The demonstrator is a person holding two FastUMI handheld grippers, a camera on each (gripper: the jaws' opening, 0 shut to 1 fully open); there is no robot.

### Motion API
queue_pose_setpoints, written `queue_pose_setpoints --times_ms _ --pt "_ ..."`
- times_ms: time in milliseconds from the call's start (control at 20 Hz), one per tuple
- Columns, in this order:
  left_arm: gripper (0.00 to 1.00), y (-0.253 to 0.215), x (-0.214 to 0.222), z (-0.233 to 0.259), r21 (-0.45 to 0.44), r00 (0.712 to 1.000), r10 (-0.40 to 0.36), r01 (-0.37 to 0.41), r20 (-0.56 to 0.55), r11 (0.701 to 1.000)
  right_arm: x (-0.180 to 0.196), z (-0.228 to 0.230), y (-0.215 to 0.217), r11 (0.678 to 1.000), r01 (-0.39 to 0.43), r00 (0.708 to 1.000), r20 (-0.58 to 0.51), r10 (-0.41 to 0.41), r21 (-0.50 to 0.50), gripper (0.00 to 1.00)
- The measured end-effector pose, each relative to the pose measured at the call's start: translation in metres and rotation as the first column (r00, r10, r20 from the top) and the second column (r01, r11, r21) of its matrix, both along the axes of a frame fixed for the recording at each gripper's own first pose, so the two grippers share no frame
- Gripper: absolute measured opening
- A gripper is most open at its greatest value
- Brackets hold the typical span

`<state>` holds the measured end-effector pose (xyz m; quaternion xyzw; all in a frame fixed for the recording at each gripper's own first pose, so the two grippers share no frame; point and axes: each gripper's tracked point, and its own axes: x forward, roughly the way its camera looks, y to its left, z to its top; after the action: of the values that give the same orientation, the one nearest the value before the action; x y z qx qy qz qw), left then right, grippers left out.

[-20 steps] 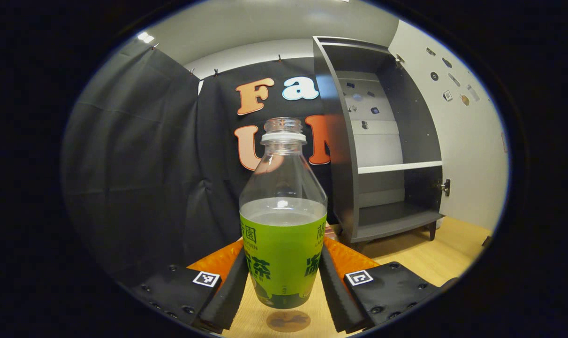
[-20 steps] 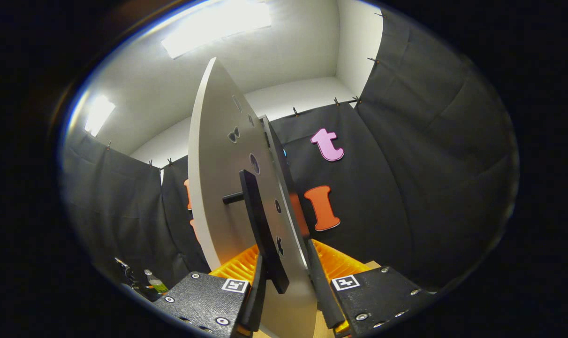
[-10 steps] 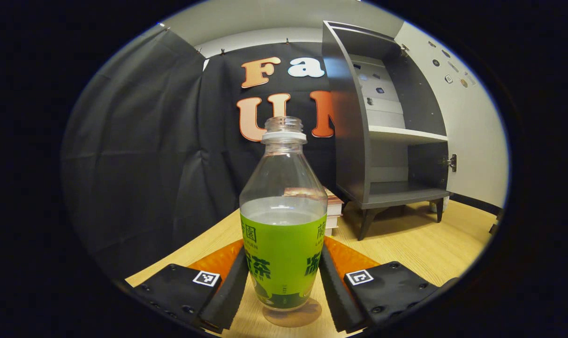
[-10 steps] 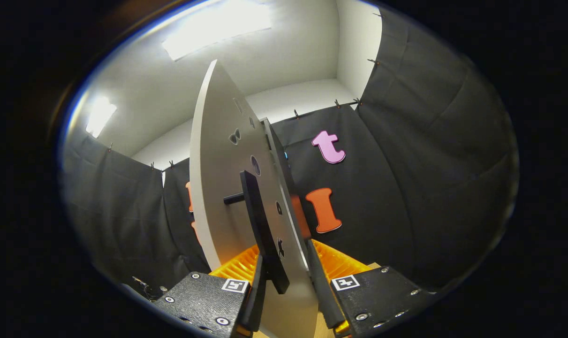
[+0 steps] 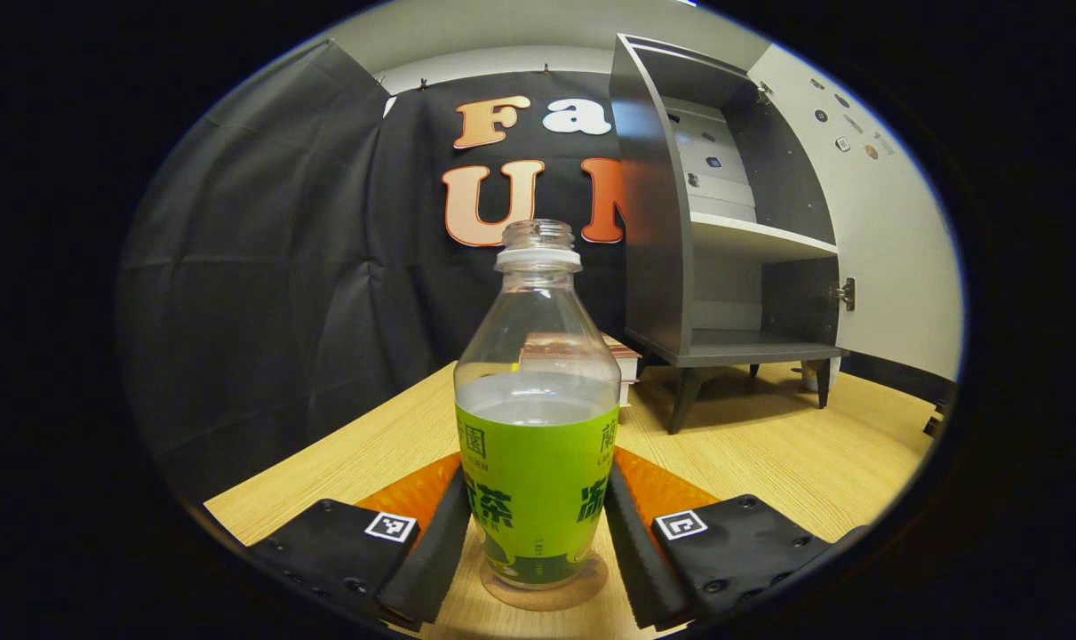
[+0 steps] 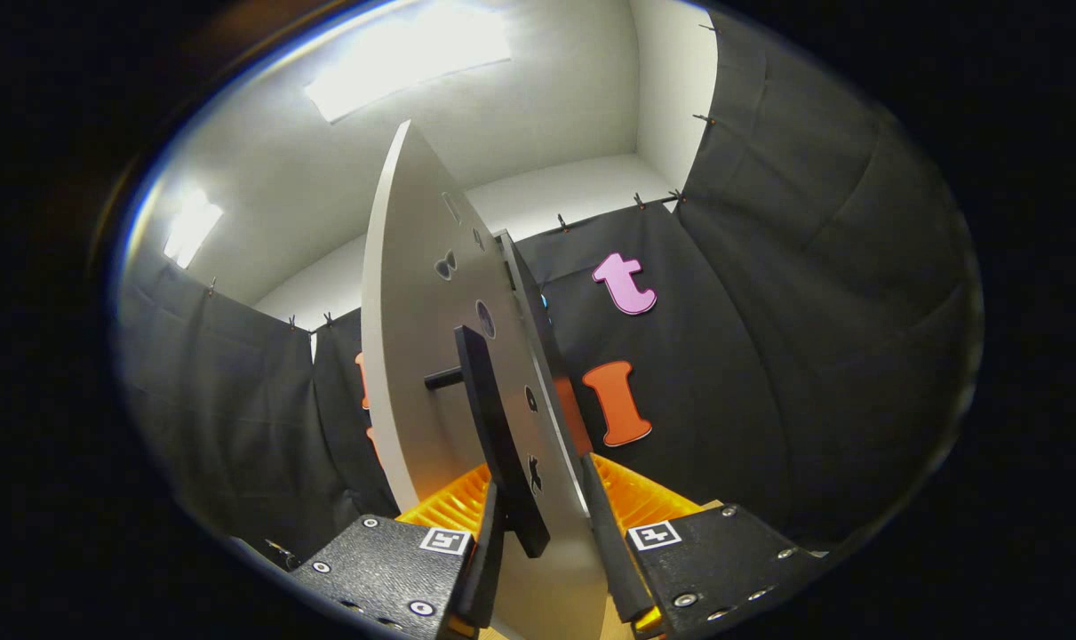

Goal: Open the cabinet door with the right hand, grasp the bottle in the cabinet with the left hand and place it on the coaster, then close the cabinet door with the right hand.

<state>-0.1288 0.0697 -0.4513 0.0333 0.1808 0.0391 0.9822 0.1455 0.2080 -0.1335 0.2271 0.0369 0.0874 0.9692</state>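
Left gripper view: the left gripper [image 5: 536,542] clamps the green-labelled bottle [image 5: 536,418], upright on the coaster [image 5: 545,587], lower centre; right gripper [image 6: 542,551] grips the open cabinet door [image 6: 422,356].

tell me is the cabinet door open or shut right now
Open. In the left gripper view the cabinet shows its bare shelf and inner walls, with the door swung out to the side; the right gripper is at the door's handle.
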Motion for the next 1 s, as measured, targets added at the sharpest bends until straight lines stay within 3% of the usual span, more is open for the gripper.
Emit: queue_pose_setpoints --times_ms 500,750,1000 --pt "0.85 -0.001 -0.004 -0.01 0.001 1.0 0.002 -0.002 0.001 1.0 0.0 0.0 0.0 1.0 -0.001 1.0 0.004 0.001 -0.011 0.5" --pt "0.94 0.002 0.002 0.02 0.047 0.999 0.019 -0.021 0.048 0.999 -0.001 0.0 0.0 1.0 0.006 1.0 0.005 -0.006 -0.021 0.5" --pt "0.92 -0.007 0.009 0.059 0.078 0.997 0.007 -0.014 0.08 0.997 -0.001 0.0 -0.003 0.999 0.007 1.0 0.007 -0.007 -0.049 0.52"
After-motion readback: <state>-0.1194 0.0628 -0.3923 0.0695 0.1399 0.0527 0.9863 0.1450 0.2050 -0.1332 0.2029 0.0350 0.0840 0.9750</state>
